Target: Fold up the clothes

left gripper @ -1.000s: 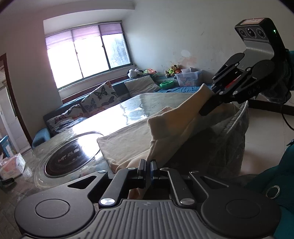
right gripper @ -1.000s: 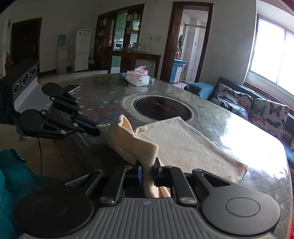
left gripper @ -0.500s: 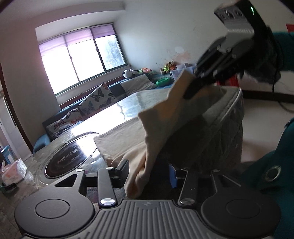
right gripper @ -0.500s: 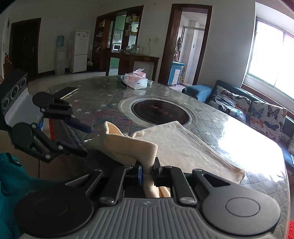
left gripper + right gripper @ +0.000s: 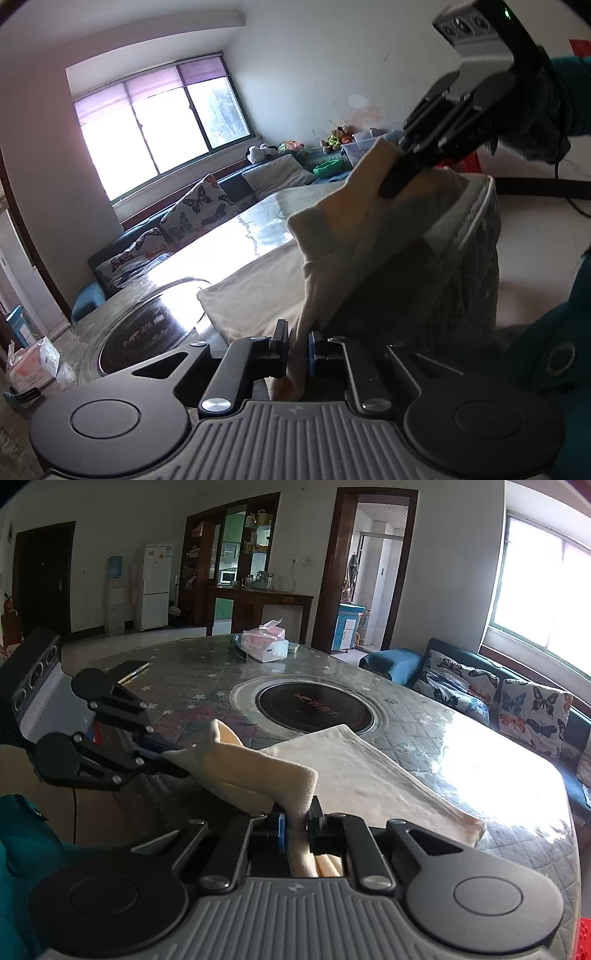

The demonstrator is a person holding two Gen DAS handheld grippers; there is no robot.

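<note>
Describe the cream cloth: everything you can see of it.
The cream cloth looks soft and fleecy, plain, with no print. Most of it lies flat and folded on the quilted table, one corner overlapping the round dark hob. Its near edge is lifted off the table, pinched by the left gripper and the right gripper.

- left gripper (image 5: 297, 345): low at the near table edge, fingers closed on a bunch of cream cloth (image 5: 258, 295)
- right gripper (image 5: 296, 821): raised higher, tilted down, pinching the same cloth; teal sleeve (image 5: 572, 96) behind it
</note>
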